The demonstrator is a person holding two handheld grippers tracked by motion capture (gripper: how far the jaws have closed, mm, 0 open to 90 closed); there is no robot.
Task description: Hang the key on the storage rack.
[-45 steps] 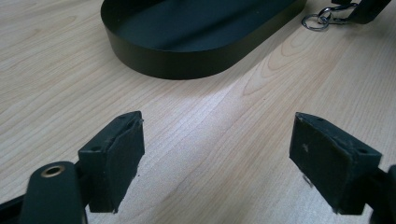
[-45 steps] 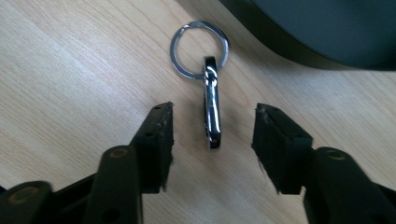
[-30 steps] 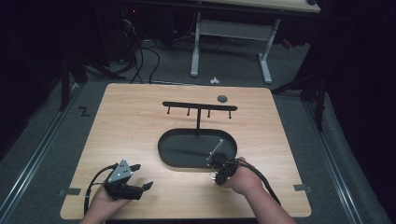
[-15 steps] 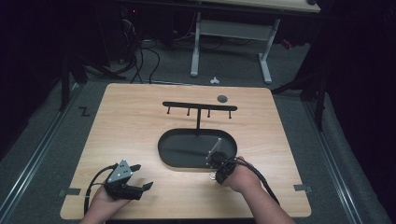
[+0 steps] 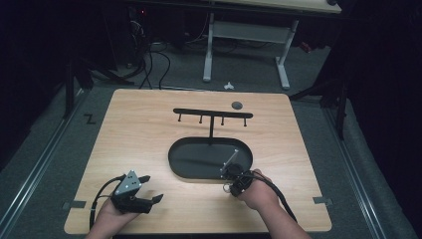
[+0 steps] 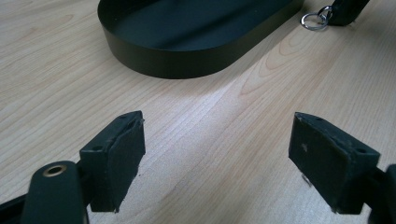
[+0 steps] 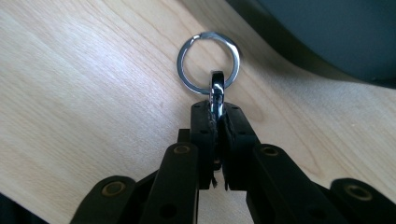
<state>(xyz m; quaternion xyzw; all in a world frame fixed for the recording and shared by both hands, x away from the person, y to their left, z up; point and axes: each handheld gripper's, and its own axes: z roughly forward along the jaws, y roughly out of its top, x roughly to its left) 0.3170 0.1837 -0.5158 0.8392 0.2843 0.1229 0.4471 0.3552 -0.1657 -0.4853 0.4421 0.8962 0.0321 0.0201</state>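
The right tool (image 7: 215, 109) is pinching the key ring (image 7: 208, 61), its jaws having just closed, with hanging it on the hook rack (image 5: 213, 114) remaining, while the left tool (image 6: 217, 158) is idling spread.

The table (image 5: 149, 139) is pale wood with a fine lengthwise grain and a smooth, faintly satin top. The oval tray (image 6: 187, 56) looks like matt black metal or plastic, its wall smooth and even, while the key ring (image 7: 208, 62) is bright polished metal that throws glossy highlights. The right gripper (image 7: 215, 112) has dull black plastic links with brass-coloured rivets, and the left gripper (image 6: 217, 154) has matt, slightly scuffed pads (image 6: 123, 154)
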